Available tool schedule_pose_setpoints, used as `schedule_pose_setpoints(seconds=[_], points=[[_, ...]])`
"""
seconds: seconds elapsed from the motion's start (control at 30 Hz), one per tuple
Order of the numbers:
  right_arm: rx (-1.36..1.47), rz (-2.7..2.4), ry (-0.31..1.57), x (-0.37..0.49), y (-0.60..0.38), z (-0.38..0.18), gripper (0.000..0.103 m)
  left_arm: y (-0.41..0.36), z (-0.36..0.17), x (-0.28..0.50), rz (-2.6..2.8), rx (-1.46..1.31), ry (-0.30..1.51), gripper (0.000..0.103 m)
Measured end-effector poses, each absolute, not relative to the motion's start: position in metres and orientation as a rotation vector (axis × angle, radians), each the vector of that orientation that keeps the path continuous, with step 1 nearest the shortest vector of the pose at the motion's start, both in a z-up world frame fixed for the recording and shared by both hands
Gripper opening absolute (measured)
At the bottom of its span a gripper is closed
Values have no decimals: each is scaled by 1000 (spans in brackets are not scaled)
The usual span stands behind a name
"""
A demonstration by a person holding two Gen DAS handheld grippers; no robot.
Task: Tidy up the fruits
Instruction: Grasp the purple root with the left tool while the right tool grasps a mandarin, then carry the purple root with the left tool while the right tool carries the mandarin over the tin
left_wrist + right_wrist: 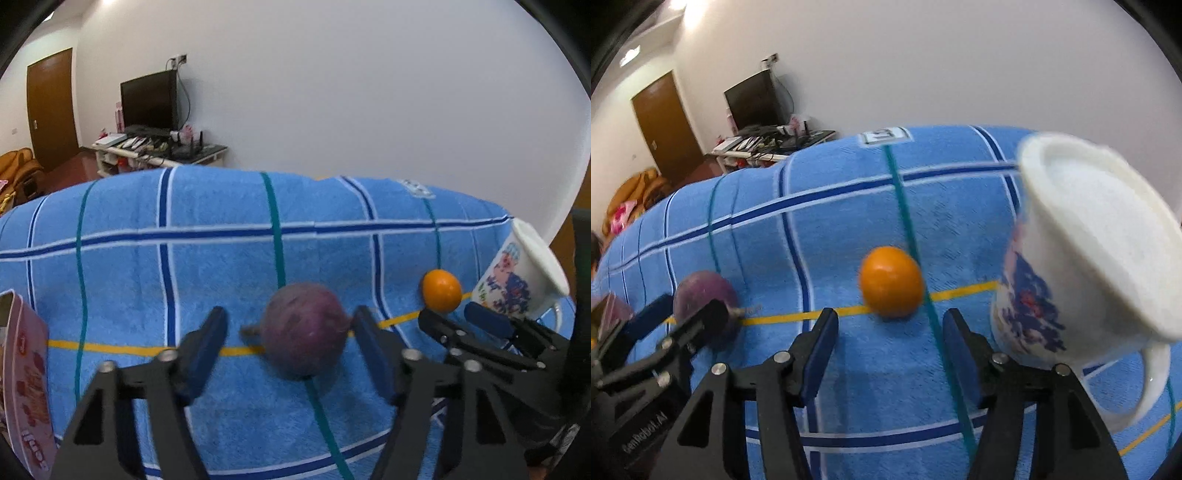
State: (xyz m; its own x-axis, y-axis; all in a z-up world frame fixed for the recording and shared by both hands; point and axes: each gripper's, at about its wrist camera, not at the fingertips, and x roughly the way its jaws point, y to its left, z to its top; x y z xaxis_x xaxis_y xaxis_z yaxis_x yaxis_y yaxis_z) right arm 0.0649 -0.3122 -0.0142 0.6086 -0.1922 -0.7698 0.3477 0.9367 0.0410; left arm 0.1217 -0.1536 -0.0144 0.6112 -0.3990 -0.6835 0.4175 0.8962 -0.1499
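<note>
Fruit first: the purple fruit (304, 330) lies between the pads of the left gripper (290, 345) in the lower middle of the left wrist view, the right pad at its edge, the left pad apart from it, so the jaws stand open around it. In the right wrist view the right gripper (890, 354) is open too, with the orange (891, 282) just beyond its tips, not between them, at the frame's centre. Both fruits rest on a blue striped towel (221, 258). A white patterned mug (1082, 258) stands at the right edge, and a pink box (26, 380) shows at the lower left.
</note>
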Motion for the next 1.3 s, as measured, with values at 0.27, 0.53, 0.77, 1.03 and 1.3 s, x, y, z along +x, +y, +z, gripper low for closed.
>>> schedule_pose_setpoints(seconds=[0.27,0.53,0.77,1.03,1.3], points=[[143,-324,884,90,-299,-19,61,-146,-15,119,-540,-17,779,50],[126,-364,903,107,-297,-19,58,-127,-13,115,-619,-68,789,49],[127,-312,898,116,-299,-17,46,-142,-17,115,-587,-26,822,58],[222,-160,848,103,-305,-18,38,-140,-22,119,-563,-32,844,54],[359,-71,748,78,-307,-13,38,-121,-22,120,-505,-102,820,52]])
